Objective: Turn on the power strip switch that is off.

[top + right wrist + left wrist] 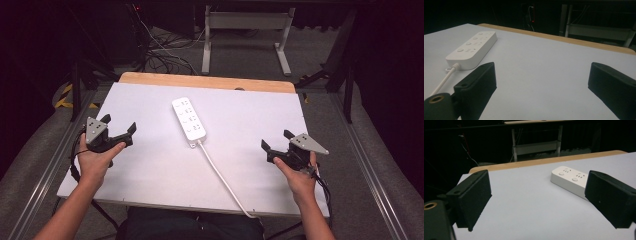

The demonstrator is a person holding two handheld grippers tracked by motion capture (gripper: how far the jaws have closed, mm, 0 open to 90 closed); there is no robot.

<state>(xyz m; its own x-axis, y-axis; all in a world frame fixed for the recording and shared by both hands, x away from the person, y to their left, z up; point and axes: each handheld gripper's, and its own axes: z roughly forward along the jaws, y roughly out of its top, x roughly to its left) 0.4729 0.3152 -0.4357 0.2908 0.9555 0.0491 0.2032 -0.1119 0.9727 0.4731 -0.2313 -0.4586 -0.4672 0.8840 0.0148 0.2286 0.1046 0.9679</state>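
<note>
Starting from the high view, you have a white power strip (189, 118) lying flat near the middle of the white tabletop (145, 165), its cord (222, 179) trailing off the near edge. Your left gripper (119, 126) sits well to the left of the strip and your right gripper (275, 142) well to its right, both with jaws spread and nothing between them. This looks like the very start: the approach has not yet begun.

Through the left gripper view, the power strip (570, 181) lies ahead and to the right, partly behind the right-hand jaw, with bare tabletop (529, 210) between the jaws.

Through the right gripper view, the power strip (472, 50) lies ahead and to the left, its cord (445, 78) leaving the near end beside the left-hand jaw.

Your next move probably calls for bringing one gripper in toward the strip, lined up across its narrow width so the jaws can close on its sides.
</note>
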